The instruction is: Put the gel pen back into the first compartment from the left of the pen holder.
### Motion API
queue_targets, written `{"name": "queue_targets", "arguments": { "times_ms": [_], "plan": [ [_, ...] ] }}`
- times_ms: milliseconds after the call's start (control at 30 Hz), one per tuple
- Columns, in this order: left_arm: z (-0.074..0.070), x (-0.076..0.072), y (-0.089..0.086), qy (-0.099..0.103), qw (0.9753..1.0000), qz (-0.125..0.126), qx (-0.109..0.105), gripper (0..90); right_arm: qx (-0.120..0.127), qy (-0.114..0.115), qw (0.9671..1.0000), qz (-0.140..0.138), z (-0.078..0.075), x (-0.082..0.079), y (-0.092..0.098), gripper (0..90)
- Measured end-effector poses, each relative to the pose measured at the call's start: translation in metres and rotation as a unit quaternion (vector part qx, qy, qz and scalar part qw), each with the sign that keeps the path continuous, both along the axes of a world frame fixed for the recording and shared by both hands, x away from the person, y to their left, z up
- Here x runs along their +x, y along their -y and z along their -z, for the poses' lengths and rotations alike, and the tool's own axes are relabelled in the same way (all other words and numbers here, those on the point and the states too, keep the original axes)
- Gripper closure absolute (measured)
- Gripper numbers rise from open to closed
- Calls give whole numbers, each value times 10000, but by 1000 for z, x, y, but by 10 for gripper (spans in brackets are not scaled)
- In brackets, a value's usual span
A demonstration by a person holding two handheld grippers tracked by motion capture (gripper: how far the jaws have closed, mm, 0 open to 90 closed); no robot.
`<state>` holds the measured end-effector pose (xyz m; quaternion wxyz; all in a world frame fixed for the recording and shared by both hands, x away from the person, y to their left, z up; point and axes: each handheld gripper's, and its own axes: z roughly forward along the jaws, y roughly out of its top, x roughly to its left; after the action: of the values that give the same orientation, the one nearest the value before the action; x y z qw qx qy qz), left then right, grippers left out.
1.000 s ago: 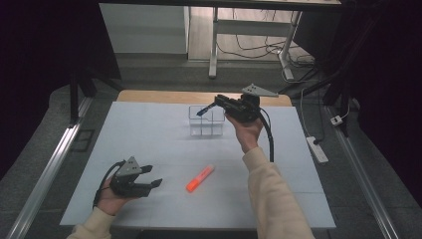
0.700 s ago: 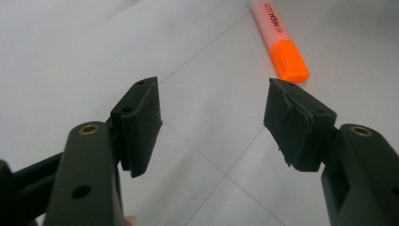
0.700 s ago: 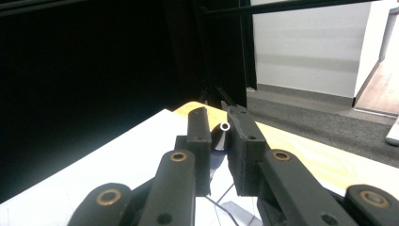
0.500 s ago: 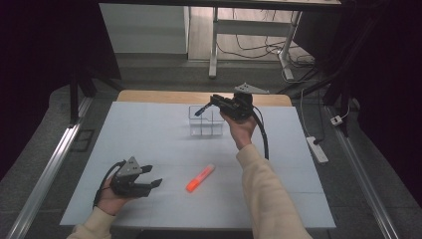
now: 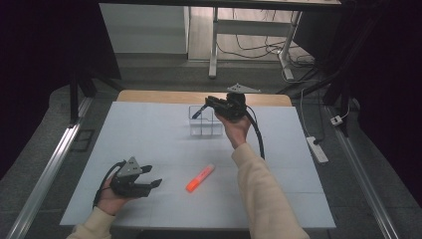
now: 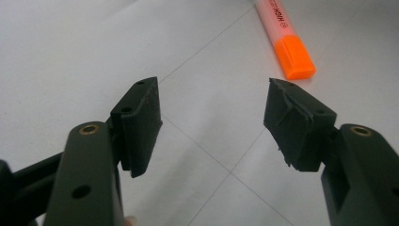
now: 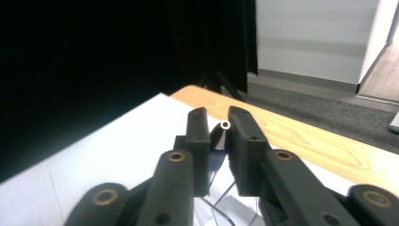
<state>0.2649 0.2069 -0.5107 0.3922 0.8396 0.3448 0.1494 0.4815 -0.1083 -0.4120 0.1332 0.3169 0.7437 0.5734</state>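
White worktop [image 5: 149,134] carried a highlighter [image 5: 200,178]; the right hand-held gripper [image 5: 199,110] clenched a pen [image 7: 219,134] (left hand-held gripper [image 6: 211,122] released) over a clear box [image 5: 205,125].

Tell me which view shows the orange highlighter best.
The high view: the whole orange highlighter lies on the white table, apart from the left gripper. The left gripper view crops it to its capped end, printed barrel running off-frame beyond open jaws.

table: white top [image 5: 149,134] with a wooden strip [image 5: 159,95] along its 12 o'clock edge
floor: grey carpet [image 5: 35,164], metal rails at 3 and 9 o'clock
backdrop: dark curtains [image 5: 45,45]; white desk legs [image 5: 215,45], loose cables at 12 o'clock
power strip: white [image 5: 317,149], at 3 o'clock
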Motion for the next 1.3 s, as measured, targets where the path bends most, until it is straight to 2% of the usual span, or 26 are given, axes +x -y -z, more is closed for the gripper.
{"name": "queue_targets", "arguments": {
  "times_ms": [33, 67, 200, 533, 933, 1300],
  "plan": [
    [0, 0, 0, 0, 10000, 0, 14, 366, -115, -16, 9999, 35, 1, 0, -2, 567],
    [0, 0, 0, -3, 10000, 1, 13, 366, -173, -27, 9998, 69, 2, 0, -3, 529],
    [0, 0, 0, 0, 10000, 1, 20, 366, -186, -86, 9998, 53, 5, -3, -2, 455],
    [1, 1, 1, -8, 10000, -3, 31, 366, -34, -107, 9999, -81, 9, -15, 19, 433],
    [1, 1, 1, -9, 10000, -21, 46, 366, 64, -47, 9998, -205, 14, -39, 45, 438],
    [1, 1, 1, -22, 10000, -43, 39, 366, -70, 80, 9996, -244, 21, -65, 67, 441]
  ]
}}
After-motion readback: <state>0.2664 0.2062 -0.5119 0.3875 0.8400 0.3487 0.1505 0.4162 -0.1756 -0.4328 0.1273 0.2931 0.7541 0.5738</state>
